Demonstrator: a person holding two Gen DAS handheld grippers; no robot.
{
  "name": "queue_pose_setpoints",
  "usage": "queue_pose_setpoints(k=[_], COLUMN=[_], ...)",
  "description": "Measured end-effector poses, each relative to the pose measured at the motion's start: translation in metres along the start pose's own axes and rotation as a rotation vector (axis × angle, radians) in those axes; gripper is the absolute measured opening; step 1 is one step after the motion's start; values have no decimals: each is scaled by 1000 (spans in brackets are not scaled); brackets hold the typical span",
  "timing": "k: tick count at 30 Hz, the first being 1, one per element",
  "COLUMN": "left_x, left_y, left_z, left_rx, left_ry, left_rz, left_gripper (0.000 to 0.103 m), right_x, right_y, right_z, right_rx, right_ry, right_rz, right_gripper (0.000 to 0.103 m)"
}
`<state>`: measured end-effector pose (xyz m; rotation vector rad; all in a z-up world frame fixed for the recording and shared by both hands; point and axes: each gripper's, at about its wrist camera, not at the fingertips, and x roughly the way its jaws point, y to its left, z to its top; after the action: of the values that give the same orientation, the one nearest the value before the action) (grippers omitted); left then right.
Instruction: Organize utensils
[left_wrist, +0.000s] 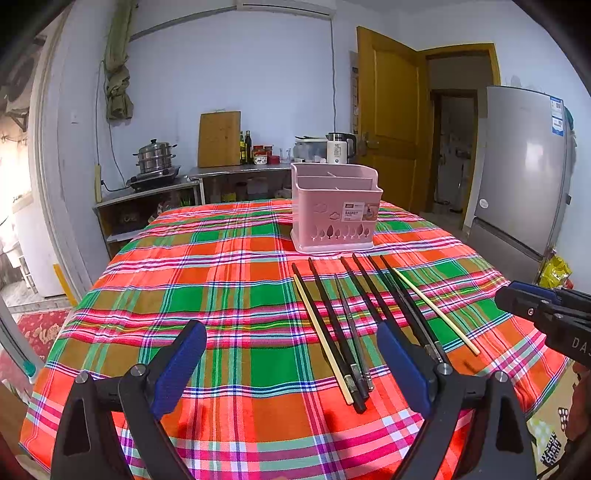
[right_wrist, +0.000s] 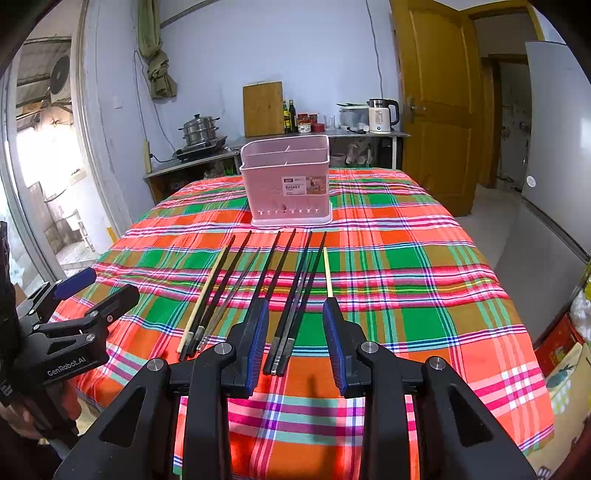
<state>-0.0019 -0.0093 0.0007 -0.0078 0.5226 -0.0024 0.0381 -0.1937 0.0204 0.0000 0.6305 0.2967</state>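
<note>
A pink divided utensil basket (left_wrist: 334, 206) (right_wrist: 286, 184) stands upright on the plaid tablecloth (left_wrist: 229, 295) (right_wrist: 399, 280), toward the far side. In front of it lie several black chopsticks (left_wrist: 328, 314) (right_wrist: 291, 314) and two pale ones (left_wrist: 436, 314) (right_wrist: 327, 273), fanned side by side and pointing at the basket. My left gripper (left_wrist: 290, 326) (right_wrist: 92, 291) is open over bare cloth, left of the chopsticks. My right gripper (right_wrist: 295, 302) (left_wrist: 535, 306) is open, with the near ends of a black group showing between its blue pads (right_wrist: 258, 332). Neither gripper holds anything.
Beyond the table, a counter (left_wrist: 240, 170) carries a steamer pot (left_wrist: 155, 155), a cutting board (left_wrist: 219, 139), bottles and a white kettle (left_wrist: 338, 147). A grey fridge (left_wrist: 517, 173) and a yellow door (left_wrist: 391, 122) stand to the right. The table's near edge lies just under both grippers.
</note>
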Motion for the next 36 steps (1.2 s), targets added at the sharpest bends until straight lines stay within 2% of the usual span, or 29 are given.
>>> queue_pose_setpoints(k=[36], left_x=[0], left_y=[-3], left_z=[1], left_rx=[7], left_ry=[-8], left_rz=[-13], left_gripper=[94], right_x=[1], right_y=[-1], right_z=[-2], right_rx=[2], right_ry=[-9], right_rz=[1], right_gripper=[31])
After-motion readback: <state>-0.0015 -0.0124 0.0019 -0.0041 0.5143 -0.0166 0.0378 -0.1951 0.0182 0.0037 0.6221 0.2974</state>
